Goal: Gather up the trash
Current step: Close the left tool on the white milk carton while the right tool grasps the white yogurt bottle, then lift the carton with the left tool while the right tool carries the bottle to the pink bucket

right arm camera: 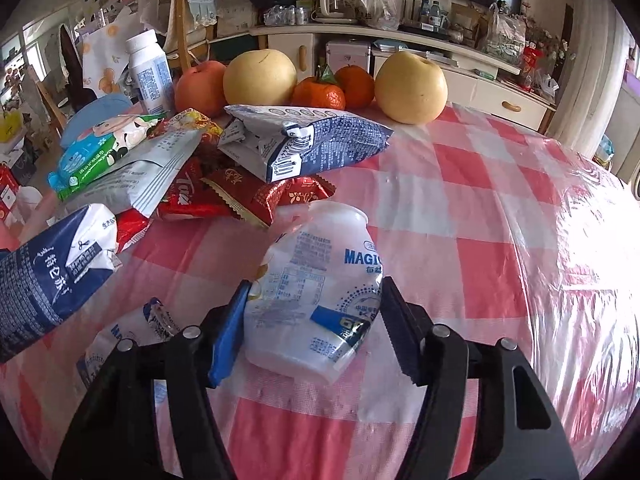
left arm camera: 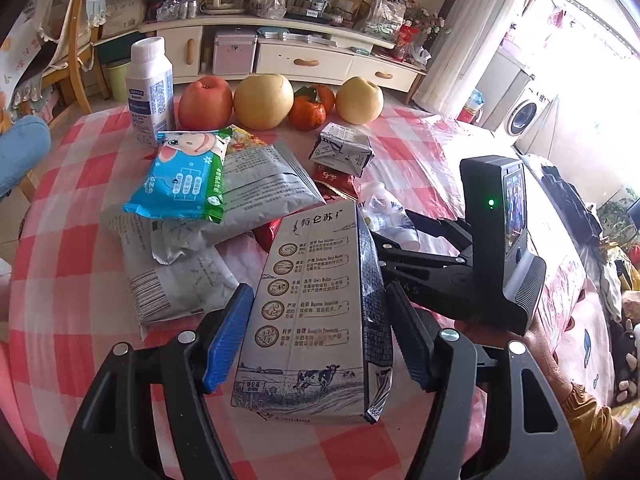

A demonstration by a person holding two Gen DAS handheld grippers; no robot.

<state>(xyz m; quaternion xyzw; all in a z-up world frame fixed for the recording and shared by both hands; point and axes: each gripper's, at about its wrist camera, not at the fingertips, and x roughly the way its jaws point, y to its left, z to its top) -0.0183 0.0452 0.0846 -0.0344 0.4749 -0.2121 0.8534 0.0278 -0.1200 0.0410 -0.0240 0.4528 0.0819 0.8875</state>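
Our left gripper (left arm camera: 320, 332) jaws straddle a grey-and-navy milk carton (left arm camera: 316, 316), apart; our right gripper (right arm camera: 312, 328) jaws clamp a crushed white plastic bottle (right arm camera: 316, 292).

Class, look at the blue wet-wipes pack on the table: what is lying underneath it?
The wet-wipes pack rests on a grey foil pouch, which overlaps a torn grey wrapper. Whatever lies beneath those is covered and cannot be seen.
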